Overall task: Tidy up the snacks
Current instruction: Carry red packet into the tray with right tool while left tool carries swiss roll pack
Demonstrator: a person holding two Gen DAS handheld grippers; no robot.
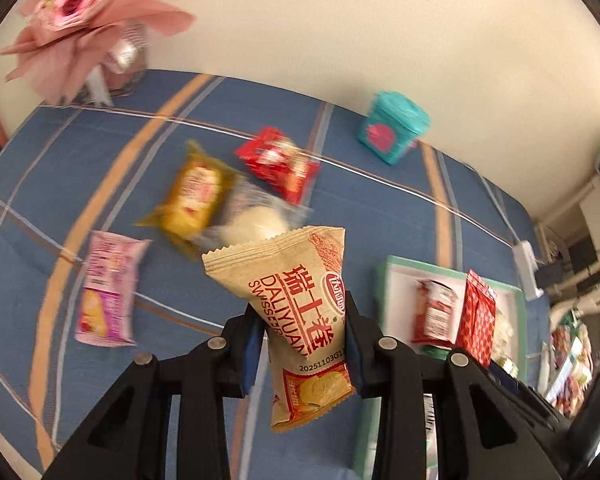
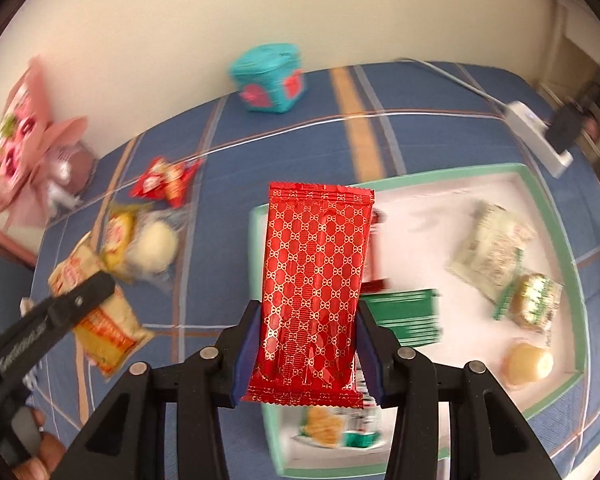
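Left wrist view, foreground: the left gripper [image 1: 305, 322] pinches a tan snack packet [image 1: 304, 312] between its jaws, which press on the packet's two sides; the packet stands roughly upright, clear of the blue plaid tabletop [image 1: 380, 208]. Just right of it, a white tray with a green rim [image 1: 382, 280] holds a red-and-white packet [image 1: 434, 312], and the red patterned packet [image 1: 476, 316] shows in front of the tray. Left of the gripper, a pink packet [image 1: 108, 288] lies flat on the cloth. Further out lie a yellow packet [image 1: 192, 196], a clear bag with a pale bun [image 1: 260, 220] touching it, and a red packet [image 1: 278, 164]. Farthest: a teal tin [image 1: 392, 128] near the wall, and a pink bouquet [image 1: 84, 20] at the far left corner.

Right wrist view, foreground: the right gripper [image 2: 308, 336] pinches the red patterned packet [image 2: 316, 280], jaws pressed on its long edges; it is held above the near left part of the tray [image 2: 548, 216]. In the tray lie a green box [image 2: 404, 316], a pale wrapped packet [image 2: 492, 252], a green-and-gold wrapped sweet [image 2: 536, 300], a yellow round sweet [image 2: 528, 364] and, near the front rim, blurred packets that cannot be told apart. At the lower left, the left gripper [image 2: 88, 292] carries the tan packet [image 2: 100, 328], with a hand [image 2: 36, 452] below it. Beyond, a white power strip [image 2: 536, 136] lies at the far right edge of the tabletop.
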